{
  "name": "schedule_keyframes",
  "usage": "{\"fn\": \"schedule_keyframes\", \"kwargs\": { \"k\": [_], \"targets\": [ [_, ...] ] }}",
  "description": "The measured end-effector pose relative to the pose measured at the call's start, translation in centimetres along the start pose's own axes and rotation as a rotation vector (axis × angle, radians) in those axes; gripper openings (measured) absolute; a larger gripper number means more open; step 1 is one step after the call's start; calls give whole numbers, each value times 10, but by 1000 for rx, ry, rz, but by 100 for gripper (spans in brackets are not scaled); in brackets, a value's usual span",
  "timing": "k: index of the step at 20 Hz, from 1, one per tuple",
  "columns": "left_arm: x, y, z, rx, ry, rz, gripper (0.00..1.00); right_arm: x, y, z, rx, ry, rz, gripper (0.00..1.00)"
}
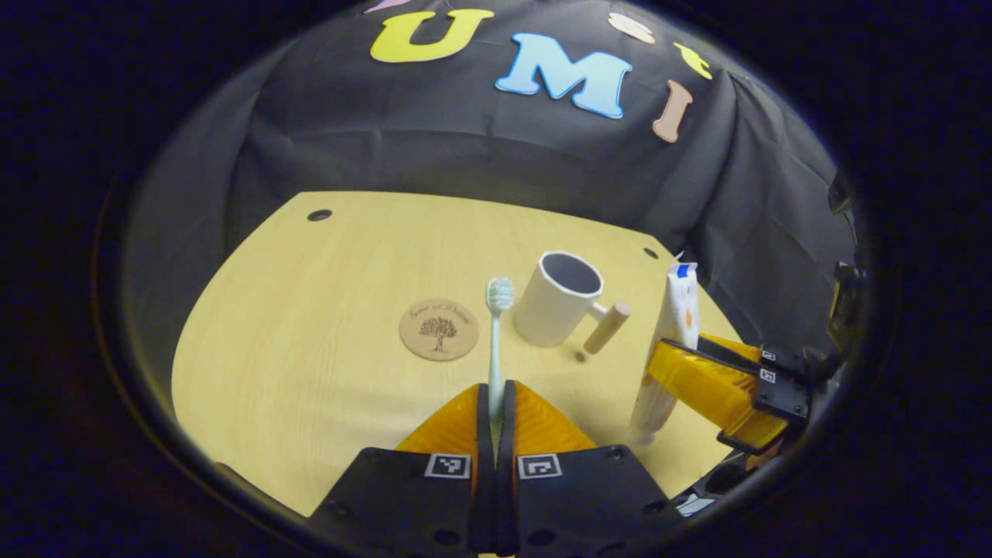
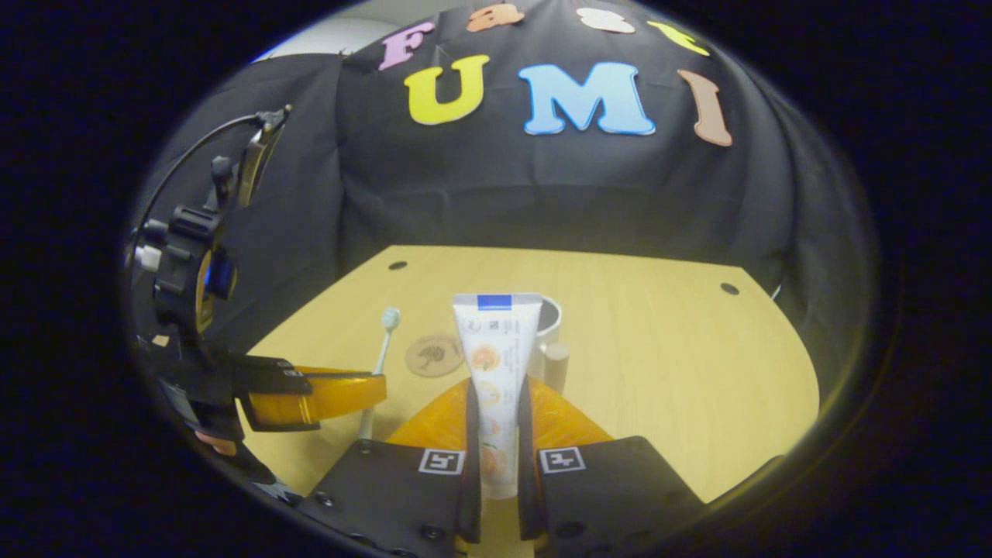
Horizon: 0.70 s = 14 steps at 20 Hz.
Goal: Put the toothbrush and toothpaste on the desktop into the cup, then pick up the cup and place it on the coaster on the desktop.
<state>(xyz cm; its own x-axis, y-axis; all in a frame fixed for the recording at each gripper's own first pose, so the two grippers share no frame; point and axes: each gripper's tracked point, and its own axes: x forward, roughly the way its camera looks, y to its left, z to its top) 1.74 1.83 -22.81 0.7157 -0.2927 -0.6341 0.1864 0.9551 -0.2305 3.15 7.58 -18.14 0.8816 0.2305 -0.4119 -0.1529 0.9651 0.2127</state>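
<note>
Jaws of the left gripper (image 1: 496, 391) pinch the toothbrush (image 1: 497, 341) handle, bristles upright. Jaws of the right gripper (image 2: 496, 387) clamp the toothpaste tube (image 2: 496, 364), also upright. Beyond both, mid-desk (image 1: 310, 310): white cup (image 1: 558, 298), empty, with the round coaster (image 1: 439, 329) just beside it.

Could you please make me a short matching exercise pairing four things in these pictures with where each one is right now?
Things:
1. toothbrush
2. toothpaste
3. cup
4. coaster

Places:
A. flat on the desktop, nothing on it
B. clamped in the right gripper
C. standing on the desktop, handle beside it
D. clamped in the left gripper

Pairs: 1-D, 2-B, 3-C, 4-A
</note>
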Motion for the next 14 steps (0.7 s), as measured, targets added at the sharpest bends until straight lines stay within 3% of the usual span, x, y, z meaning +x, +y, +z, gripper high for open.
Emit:
{"fn": "schedule_keyframes", "kwargs": {
  "k": [5,14],
  "targets": [
    [-4,-12,50,23,-160,-32,8,-21,-13,58,-59,-158,11,22],
    [-1,-36,135,107,-435,-105,7,29,-14,126,-57,-389,27,22]
  ]
}}
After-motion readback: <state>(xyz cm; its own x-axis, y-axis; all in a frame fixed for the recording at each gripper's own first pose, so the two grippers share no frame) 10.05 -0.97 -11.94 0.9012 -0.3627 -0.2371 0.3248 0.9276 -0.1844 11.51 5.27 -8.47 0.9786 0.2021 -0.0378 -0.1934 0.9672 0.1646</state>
